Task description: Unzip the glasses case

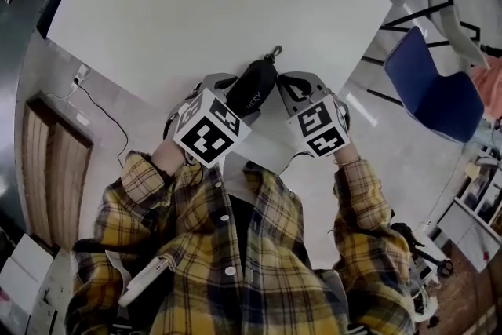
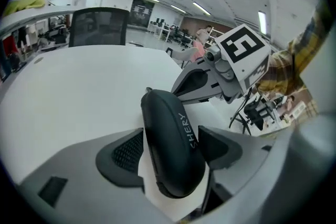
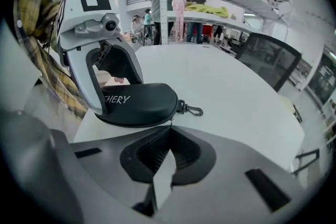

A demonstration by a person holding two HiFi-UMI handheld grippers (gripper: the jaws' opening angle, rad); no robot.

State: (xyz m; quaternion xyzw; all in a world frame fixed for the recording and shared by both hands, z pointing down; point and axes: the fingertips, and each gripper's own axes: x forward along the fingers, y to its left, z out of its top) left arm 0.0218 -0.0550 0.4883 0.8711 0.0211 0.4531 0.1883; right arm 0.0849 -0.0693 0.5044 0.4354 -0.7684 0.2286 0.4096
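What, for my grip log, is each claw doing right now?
Left claw: closed on the glasses case.
Right claw: closed on its zipper pull.

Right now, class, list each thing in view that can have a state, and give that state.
glasses case: zipped shut, held at one end.
left gripper: fingers shut on the glasses case.
right gripper: fingers shut at the tips, seemingly on the zip pull.
clip: closed, sticking out from the case's end, touching nothing.
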